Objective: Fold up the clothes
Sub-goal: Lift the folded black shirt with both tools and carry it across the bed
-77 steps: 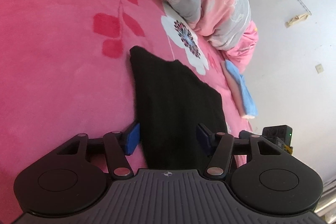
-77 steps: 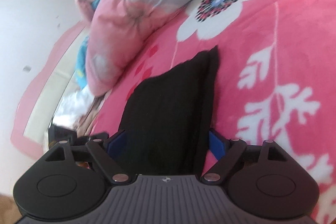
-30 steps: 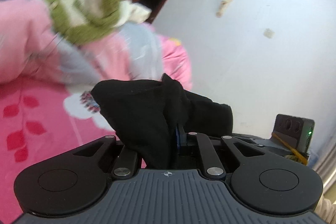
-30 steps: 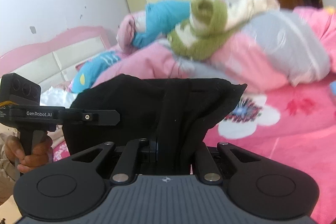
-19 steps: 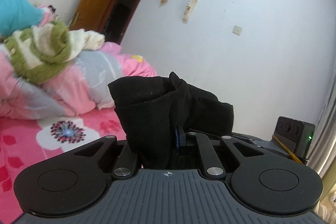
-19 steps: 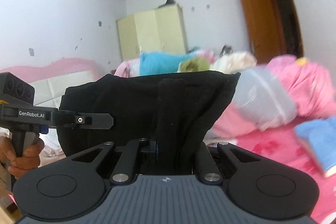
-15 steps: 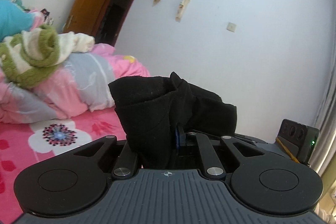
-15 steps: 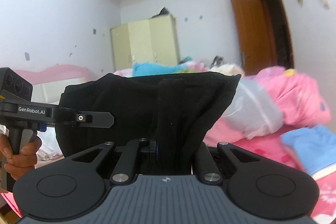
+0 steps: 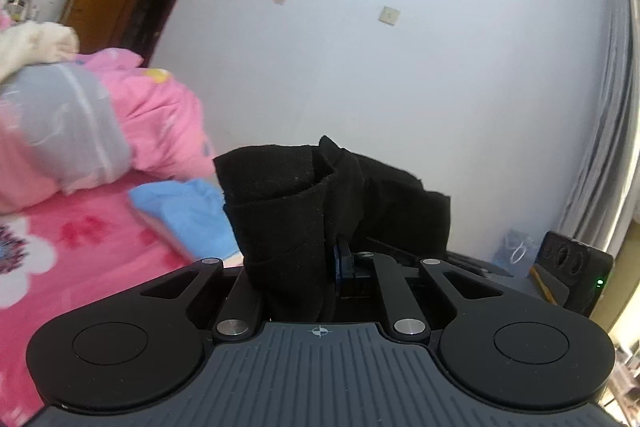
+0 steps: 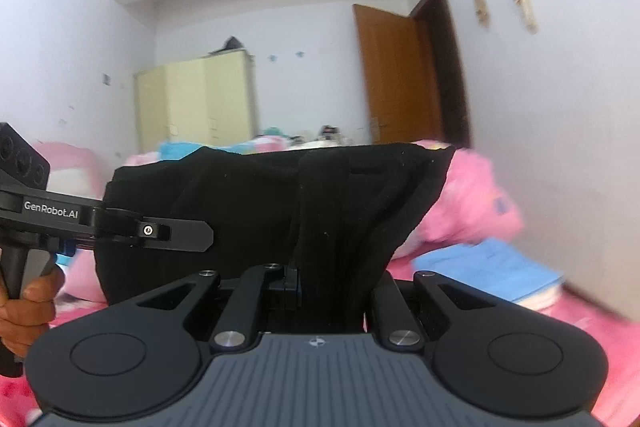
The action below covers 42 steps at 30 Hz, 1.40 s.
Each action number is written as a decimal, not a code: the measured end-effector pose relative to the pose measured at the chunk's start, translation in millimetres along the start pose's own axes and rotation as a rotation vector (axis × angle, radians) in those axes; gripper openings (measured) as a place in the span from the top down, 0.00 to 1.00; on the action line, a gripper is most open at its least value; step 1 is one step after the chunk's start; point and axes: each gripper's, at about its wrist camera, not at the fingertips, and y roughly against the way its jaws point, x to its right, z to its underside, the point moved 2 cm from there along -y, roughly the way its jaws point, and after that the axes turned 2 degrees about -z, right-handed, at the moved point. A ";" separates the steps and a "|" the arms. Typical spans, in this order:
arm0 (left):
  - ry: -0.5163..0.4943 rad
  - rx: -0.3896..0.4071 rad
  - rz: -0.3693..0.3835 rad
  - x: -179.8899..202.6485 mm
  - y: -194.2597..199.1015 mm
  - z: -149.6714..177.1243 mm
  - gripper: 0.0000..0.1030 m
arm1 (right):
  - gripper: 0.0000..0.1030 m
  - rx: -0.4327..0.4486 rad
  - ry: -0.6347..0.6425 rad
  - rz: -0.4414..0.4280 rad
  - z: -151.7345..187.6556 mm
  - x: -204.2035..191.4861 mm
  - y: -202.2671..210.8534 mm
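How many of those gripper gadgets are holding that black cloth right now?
2. The left gripper pinches one edge of the black cloth; the right gripper pinches the other, with the cloth hanging between them above the bed.

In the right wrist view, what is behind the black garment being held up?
Above the black garment show a yellow wardrobe, a brown door and pink bedding. The middle of the bed is covered by the cloth, so it cannot be seen.
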 end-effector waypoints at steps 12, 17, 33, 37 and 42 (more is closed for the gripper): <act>-0.046 0.033 0.112 -27.7 -145.7 -67.8 0.91 | 0.89 0.075 0.092 0.252 -91.5 115.6 -89.5; -0.062 0.026 0.121 -48.4 -200.9 -75.4 0.91 | 0.89 0.085 0.113 0.297 -96.5 162.0 -142.5; 0.020 -0.073 0.146 -111.0 -265.0 -68.6 0.91 | 0.89 0.053 0.030 0.223 -46.0 251.0 -230.9; 0.039 -0.068 0.186 -109.3 -260.0 -76.3 0.91 | 0.89 0.068 0.042 0.193 -49.8 248.4 -219.5; 0.060 -0.066 0.229 -103.1 -254.5 -81.6 0.91 | 0.89 0.100 0.020 0.162 -61.4 250.1 -202.8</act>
